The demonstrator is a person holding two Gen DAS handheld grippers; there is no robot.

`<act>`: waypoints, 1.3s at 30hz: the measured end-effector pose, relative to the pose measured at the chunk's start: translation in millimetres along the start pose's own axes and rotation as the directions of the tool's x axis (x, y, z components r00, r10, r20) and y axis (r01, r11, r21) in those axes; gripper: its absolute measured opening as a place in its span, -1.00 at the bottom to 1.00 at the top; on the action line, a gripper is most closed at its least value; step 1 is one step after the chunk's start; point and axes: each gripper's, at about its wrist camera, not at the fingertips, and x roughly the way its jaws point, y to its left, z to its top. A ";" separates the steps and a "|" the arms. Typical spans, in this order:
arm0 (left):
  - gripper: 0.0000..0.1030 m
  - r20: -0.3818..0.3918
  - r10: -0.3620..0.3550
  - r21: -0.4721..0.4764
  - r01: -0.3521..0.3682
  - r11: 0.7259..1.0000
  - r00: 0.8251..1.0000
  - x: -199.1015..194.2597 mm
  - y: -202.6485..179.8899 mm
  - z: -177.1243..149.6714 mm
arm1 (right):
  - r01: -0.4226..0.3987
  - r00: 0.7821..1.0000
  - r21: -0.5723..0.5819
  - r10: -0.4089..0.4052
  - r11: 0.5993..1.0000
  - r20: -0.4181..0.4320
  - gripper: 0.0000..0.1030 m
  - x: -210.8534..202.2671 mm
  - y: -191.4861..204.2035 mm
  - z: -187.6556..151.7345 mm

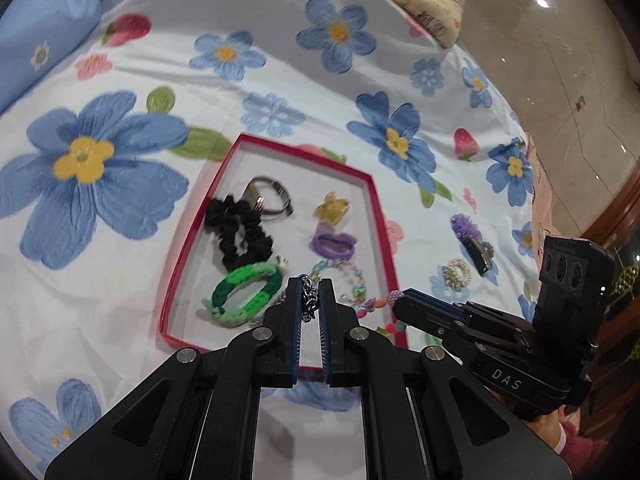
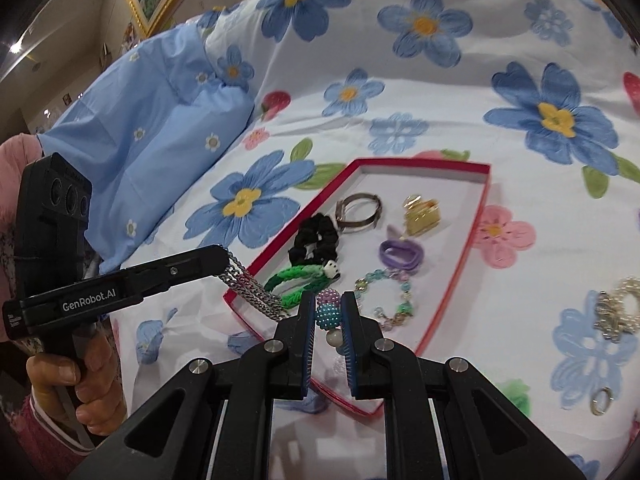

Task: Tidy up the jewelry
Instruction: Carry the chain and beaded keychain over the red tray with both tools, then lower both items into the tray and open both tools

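Observation:
A red-rimmed shallow box (image 1: 188, 254) (image 2: 460, 272) lies on a flowered bedspread. It holds a black scrunchie (image 1: 240, 232), a green braided band (image 1: 244, 292), a metal bangle (image 2: 360, 212), a gold clip (image 2: 420, 216), a purple hair tie (image 2: 400, 256) and a pastel bead bracelet (image 2: 388, 300). My left gripper (image 1: 310, 286) is shut on a silver chain (image 1: 308, 304) that hangs over the box's near corner (image 2: 252, 292). My right gripper (image 2: 327, 300) is shut on a beaded bracelet (image 2: 328, 314) with purple, teal and white beads, above the box's near edge.
Outside the box on the right lie a pearl scrunchie (image 1: 456, 274) (image 2: 618, 312), a purple-flowered dark clip (image 1: 474, 244) and a small ring (image 2: 602, 400). A blue pillow (image 2: 152, 152) is at the left. The bed edge and tiled floor (image 1: 568, 80) are at the right.

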 end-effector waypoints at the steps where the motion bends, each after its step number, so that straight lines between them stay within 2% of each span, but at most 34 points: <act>1: -0.87 -0.003 0.001 -0.005 -0.001 1.000 1.000 1.6 2.4 -0.8 | -0.002 1.000 0.000 0.002 1.000 -0.012 -0.76 5.2 -0.8 -1.2; 5: -0.87 -0.025 0.024 -0.026 -0.025 0.999 0.999 10.4 15.8 -4.8 | 0.018 0.998 0.007 -0.017 1.000 -0.054 -0.75 19.9 -7.9 -6.9; 12: -0.87 -0.080 0.108 -0.027 -0.111 0.994 0.991 29.9 33.9 -11.8 | 0.091 0.986 -0.009 -0.092 0.996 -0.137 -0.75 35.1 -21.3 -15.2; 20: -0.87 -0.120 0.155 -0.026 -0.159 0.987 0.981 42.7 45.1 -19.4 | 0.118 0.977 -0.068 -0.128 0.991 -0.170 -0.74 44.2 -16.5 -17.0; 27: -0.87 -0.117 0.164 -0.026 -0.168 0.986 0.980 42.3 44.0 -20.1 | 0.115 0.977 -0.068 -0.125 0.991 -0.173 -0.72 46.9 -16.1 -17.0; 34: -0.65 -0.112 0.170 -0.023 -0.173 0.985 0.979 40.1 38.8 -18.2 | 0.092 0.982 -0.040 -0.097 0.995 -0.163 -0.70 44.7 -19.0 -17.0; 36: -0.54 -0.109 0.174 -0.025 -0.177 0.984 0.979 38.4 37.9 -18.0 | 0.087 0.983 -0.036 -0.092 0.996 -0.159 -0.61 42.2 -18.9 -16.9; 39: -0.53 -0.103 0.171 -0.029 -0.175 0.984 0.980 35.5 36.4 -16.8 | 0.091 0.987 -0.034 -0.095 0.995 -0.127 -0.46 33.1 -18.1 -15.7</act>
